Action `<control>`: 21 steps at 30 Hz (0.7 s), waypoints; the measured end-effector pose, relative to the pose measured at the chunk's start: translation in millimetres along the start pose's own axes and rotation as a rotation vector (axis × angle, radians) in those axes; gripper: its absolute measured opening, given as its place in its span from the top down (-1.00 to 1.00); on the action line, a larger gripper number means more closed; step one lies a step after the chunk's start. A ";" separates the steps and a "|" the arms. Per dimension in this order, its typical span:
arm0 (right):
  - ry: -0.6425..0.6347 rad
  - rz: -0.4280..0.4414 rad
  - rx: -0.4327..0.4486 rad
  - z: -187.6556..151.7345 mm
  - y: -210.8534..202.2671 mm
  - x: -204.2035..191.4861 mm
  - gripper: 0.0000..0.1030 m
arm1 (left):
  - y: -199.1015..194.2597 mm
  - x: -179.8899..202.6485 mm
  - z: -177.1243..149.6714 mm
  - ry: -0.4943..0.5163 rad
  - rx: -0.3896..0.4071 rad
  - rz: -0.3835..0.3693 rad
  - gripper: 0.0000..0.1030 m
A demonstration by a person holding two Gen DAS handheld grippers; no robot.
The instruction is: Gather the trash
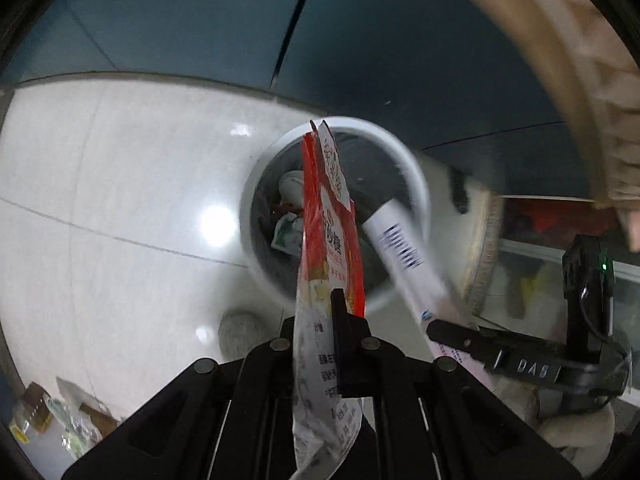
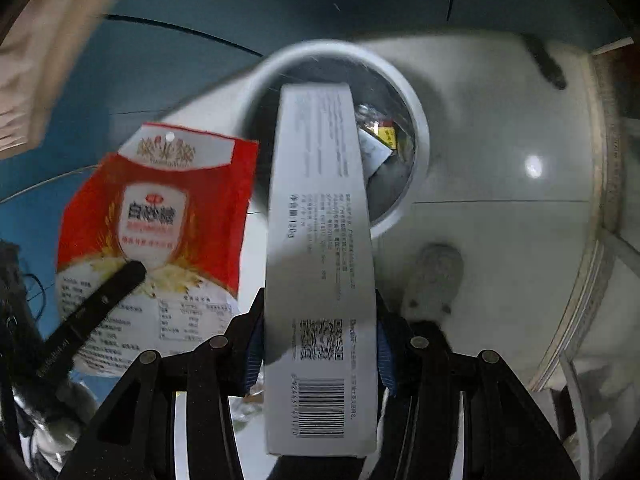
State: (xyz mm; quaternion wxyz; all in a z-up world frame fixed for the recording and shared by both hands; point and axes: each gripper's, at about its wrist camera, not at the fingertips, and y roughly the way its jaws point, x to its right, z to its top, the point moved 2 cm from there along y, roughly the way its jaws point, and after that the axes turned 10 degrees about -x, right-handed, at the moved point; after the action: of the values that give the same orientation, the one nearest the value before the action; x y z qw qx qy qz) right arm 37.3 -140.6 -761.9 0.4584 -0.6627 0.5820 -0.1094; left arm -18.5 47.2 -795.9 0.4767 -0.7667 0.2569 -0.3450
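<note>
left gripper (image 1: pixel 320 320) clamps 1 red bag (image 1: pixel 328 216) | right gripper (image 2: pixel 320 344) clamps 1 white box (image 2: pixel 320 240) | 1 bin (image 2: pixel 416 120)

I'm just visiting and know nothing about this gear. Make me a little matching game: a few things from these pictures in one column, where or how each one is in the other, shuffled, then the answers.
Things
1. red and white plastic sugar bag
2. long white cardboard box with barcode
3. round white trash bin
4. small yellow packet

States
A. stands on the pale tiled floor, open at the top
B. clamped in the left gripper
C. lies inside the bin among other litter
D. clamped in the right gripper

Pairs: 1-B, 2-D, 3-A, 4-C
</note>
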 end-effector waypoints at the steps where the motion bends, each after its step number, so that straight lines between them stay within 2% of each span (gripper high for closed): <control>1: -0.012 -0.002 -0.008 12.7 12.9 4.4 0.06 | 15.1 1.7 11.4 0.000 -0.014 0.000 0.91; 4: -0.036 -0.040 -0.020 44.5 38.6 14.0 0.05 | 44.6 11.3 32.6 0.007 -0.036 0.030 0.87; 5: -0.038 -0.059 -0.019 52.2 44.4 18.0 0.04 | 54.0 11.9 36.6 0.009 -0.051 0.034 0.78; 6: -0.037 -0.069 -0.019 57.1 46.0 20.5 -0.04 | 62.4 13.6 40.1 0.005 -0.066 0.055 0.67; 7: -0.030 -0.073 -0.017 60.1 47.1 24.6 -0.31 | 68.9 12.7 36.8 -0.001 -0.077 0.082 0.44; 9: -0.027 -0.060 -0.003 59.3 42.7 34.7 -0.59 | 69.2 16.6 40.4 -0.005 -0.061 0.099 0.22; 10: -0.032 -0.063 0.006 58.0 38.3 41.8 -0.60 | 65.7 17.7 42.8 -0.004 -0.048 0.100 0.02; 11: -0.038 -0.075 0.016 60.0 31.3 47.7 -0.60 | 62.5 21.4 41.1 -0.003 -0.032 0.106 -0.27; 12: -0.040 -0.087 0.028 59.7 26.4 48.9 -0.64 | 58.4 16.4 38.0 0.000 -0.018 0.115 -0.42; 13: -0.037 -0.093 0.036 58.3 22.9 48.0 -0.77 | 54.1 17.6 35.1 0.001 -0.001 0.126 -0.60; 15: -0.039 -0.102 0.055 53.7 17.3 45.8 -0.94 | 44.2 18.2 28.0 -0.007 0.020 0.135 -0.74; 17: -0.040 -0.138 0.084 49.5 3.4 45.9 -0.97 | 32.1 12.2 16.0 -0.009 0.034 0.154 -1.00; 21: -0.052 -0.205 0.150 21.0 -18.0 48.0 -1.00 | -0.3 13.7 -5.7 -0.009 0.098 0.251 -1.00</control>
State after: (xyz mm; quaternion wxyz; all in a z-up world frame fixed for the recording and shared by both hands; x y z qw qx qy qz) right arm 77.9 -174.1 -778.9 0.5082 -0.6851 0.4893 -0.1814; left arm -14.3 34.4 -790.0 0.5540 -0.7058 0.3317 -0.2912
